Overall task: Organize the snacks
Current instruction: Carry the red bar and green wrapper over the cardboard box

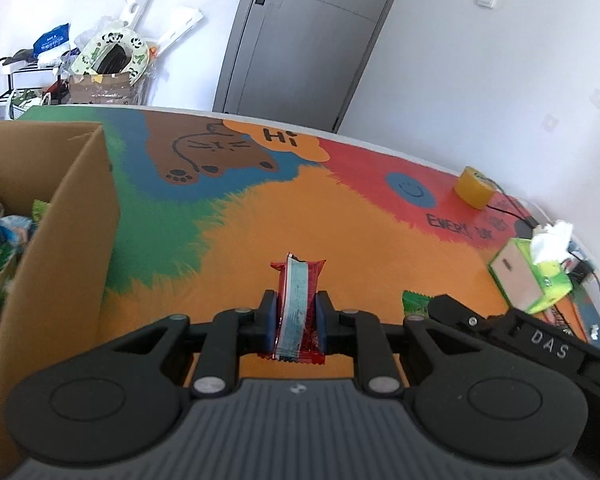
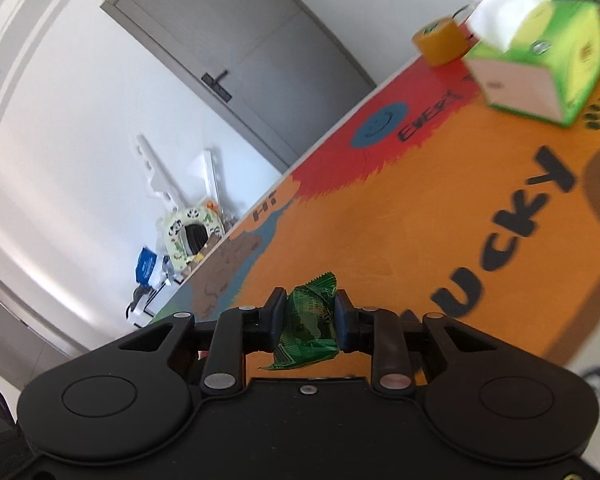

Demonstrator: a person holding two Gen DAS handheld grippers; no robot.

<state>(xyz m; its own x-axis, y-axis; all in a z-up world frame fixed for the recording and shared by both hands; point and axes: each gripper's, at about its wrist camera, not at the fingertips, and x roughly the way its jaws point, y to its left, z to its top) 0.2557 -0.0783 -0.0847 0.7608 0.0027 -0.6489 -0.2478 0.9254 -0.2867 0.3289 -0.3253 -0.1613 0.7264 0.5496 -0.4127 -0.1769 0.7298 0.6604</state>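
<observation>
A red snack packet with a pale blue strip stands on edge, clamped between the fingers of the left gripper above the orange part of the colourful surface. To its left stands an open cardboard box with more snack wrappers inside. The right gripper has its fingers closed on a crumpled green snack packet, held clear of the same surface. Farther off stand a green tissue box and, beyond it, a roll of yellow tape.
</observation>
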